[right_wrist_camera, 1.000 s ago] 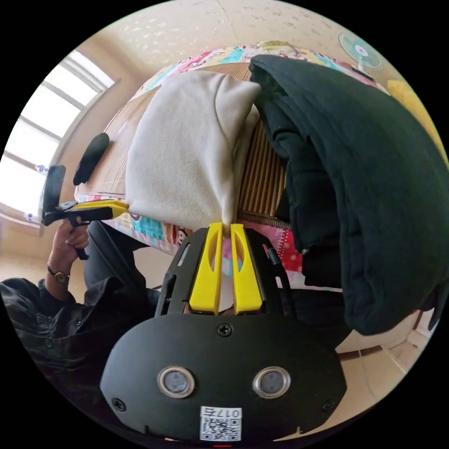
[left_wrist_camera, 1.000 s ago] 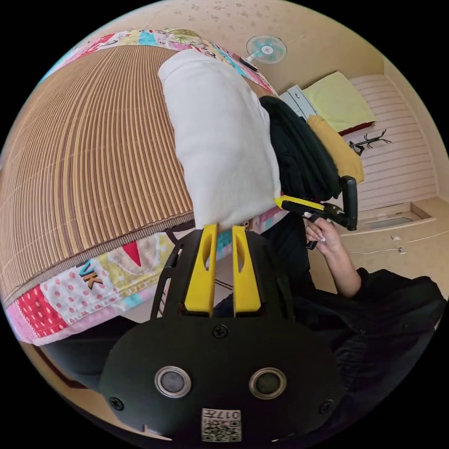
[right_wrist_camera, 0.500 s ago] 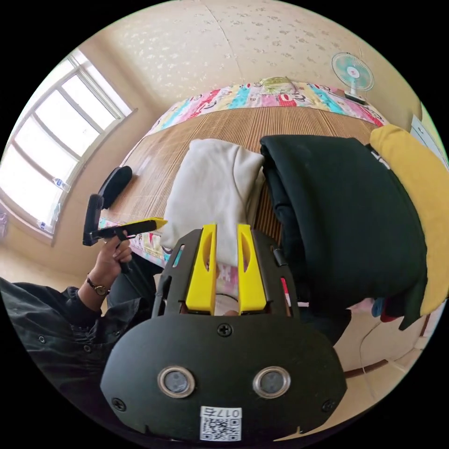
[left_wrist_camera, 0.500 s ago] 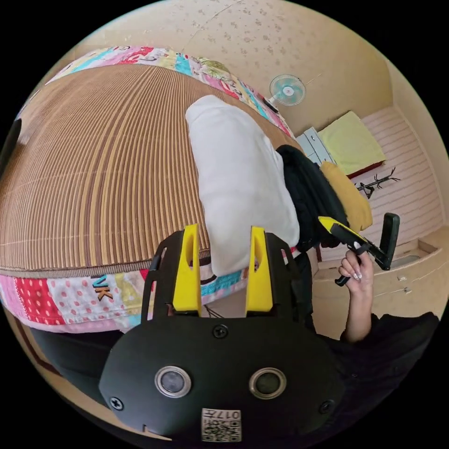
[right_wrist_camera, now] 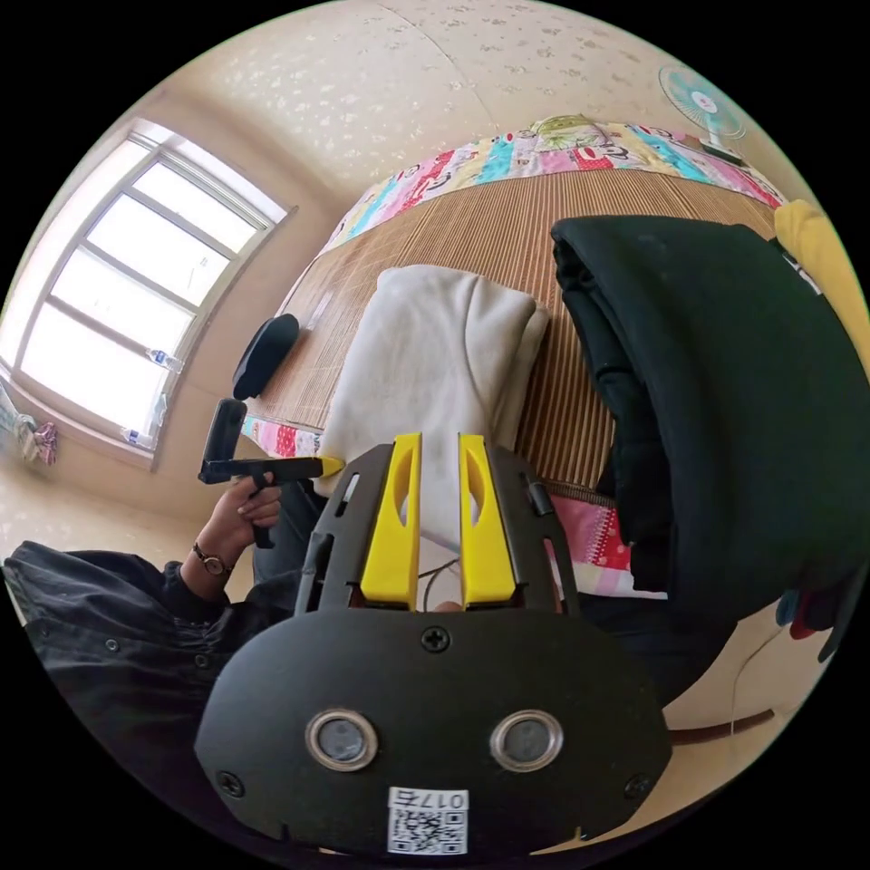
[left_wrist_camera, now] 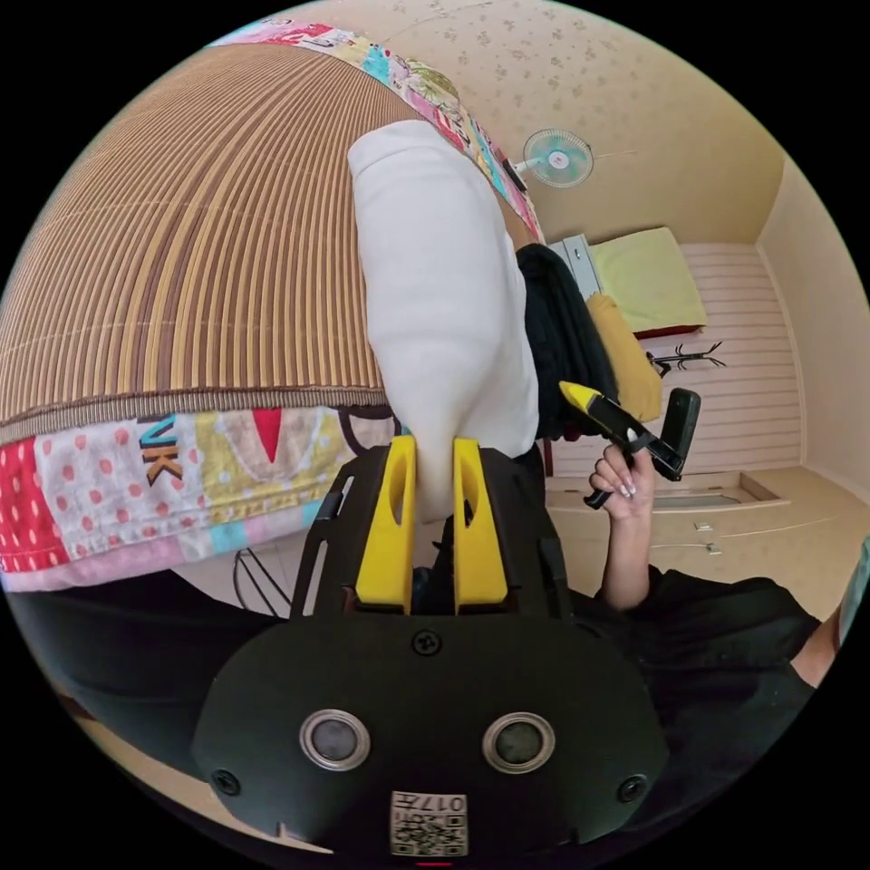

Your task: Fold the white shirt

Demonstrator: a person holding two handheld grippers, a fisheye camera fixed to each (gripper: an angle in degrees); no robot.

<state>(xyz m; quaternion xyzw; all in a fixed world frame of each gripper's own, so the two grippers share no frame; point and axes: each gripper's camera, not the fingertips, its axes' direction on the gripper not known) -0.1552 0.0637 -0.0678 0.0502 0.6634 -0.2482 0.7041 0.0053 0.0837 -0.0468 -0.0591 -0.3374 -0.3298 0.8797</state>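
left gripper view: left gripper [left_wrist_camera: 426, 444] jaws pinch near edge of folded shirt [left_wrist_camera: 444, 290] on mat [left_wrist_camera: 181, 254].
right gripper view: right gripper [right_wrist_camera: 439, 444] jaws narrow, grip unclear; shirt beside black pile [right_wrist_camera: 725, 381].
risk: tugging could undo the fold.

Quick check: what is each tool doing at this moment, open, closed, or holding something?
Left tool: jaws drawn in on the near edge of the white shirt, apparently gripping it.
Right tool: jaws slightly apart with shirt edge between them; grip cannot be told.
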